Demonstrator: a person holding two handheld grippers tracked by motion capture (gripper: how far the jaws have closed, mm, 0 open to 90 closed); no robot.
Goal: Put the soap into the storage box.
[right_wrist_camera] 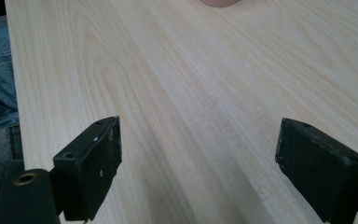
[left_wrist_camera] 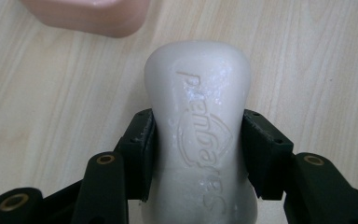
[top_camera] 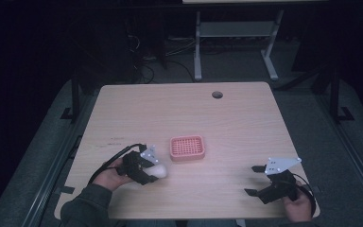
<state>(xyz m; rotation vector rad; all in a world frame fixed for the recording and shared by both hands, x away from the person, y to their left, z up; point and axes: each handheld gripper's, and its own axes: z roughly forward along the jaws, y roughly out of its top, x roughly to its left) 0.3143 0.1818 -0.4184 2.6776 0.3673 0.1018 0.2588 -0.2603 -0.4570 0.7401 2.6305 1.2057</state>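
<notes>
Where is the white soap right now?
The white soap is clamped in the left hand-held gripper, low on the table's left side in the high view, just short of the pink soap dish.

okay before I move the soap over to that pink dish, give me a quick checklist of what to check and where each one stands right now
1. Grip on the soap bar: both jaws of the left gripper press its sides. Ok.
2. Bar centred between the jaws: sits about midway, far end sticking out. Ok.
3. Pink soap dish empty: its grid top looks bare. Ok.
4. Path to the dish: bare table between soap and dish. Ok.
5. Right gripper out of the way: open, near the table's right front corner, apart from the dish. Ok.
6. Bar lifted off the table: cannot tell.
</notes>
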